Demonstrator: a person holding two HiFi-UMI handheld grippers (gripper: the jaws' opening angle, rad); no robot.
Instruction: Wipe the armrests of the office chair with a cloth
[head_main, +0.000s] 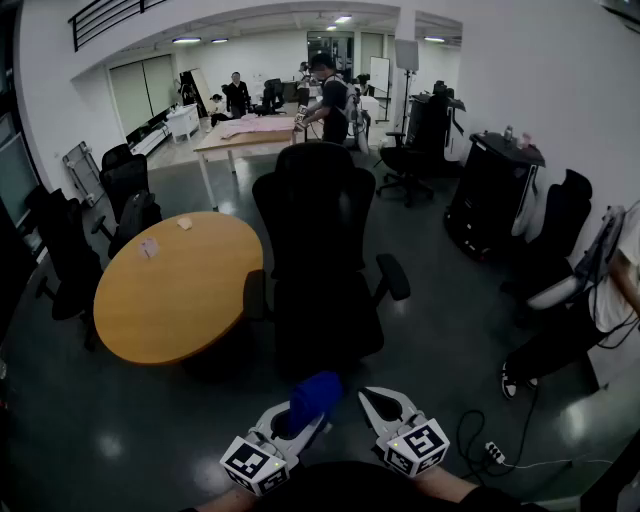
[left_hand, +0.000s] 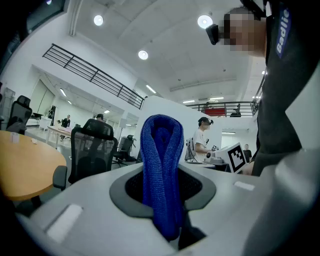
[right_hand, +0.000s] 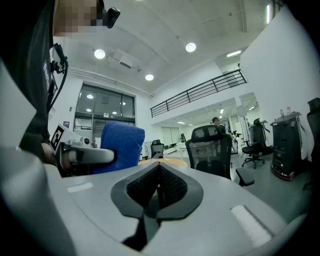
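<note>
A black office chair (head_main: 318, 262) stands ahead of me beside the round table, its back toward me, with one armrest (head_main: 392, 276) on the right and the other (head_main: 254, 294) on the left. My left gripper (head_main: 292, 428) is shut on a folded blue cloth (head_main: 314, 397), which stands up between its jaws (left_hand: 161, 170). My right gripper (head_main: 376, 404) is shut with nothing in it. Both are held low and close to my body, well short of the chair. The chair (right_hand: 212, 150) and the blue cloth (right_hand: 119, 146) also show in the right gripper view.
A round wooden table (head_main: 176, 284) sits left of the chair, with more black chairs (head_main: 122, 190) around it. A person sits at the right edge (head_main: 585, 320). Cables and a power strip (head_main: 494, 452) lie on the dark floor at the lower right. Other people stand at a far table (head_main: 250, 134).
</note>
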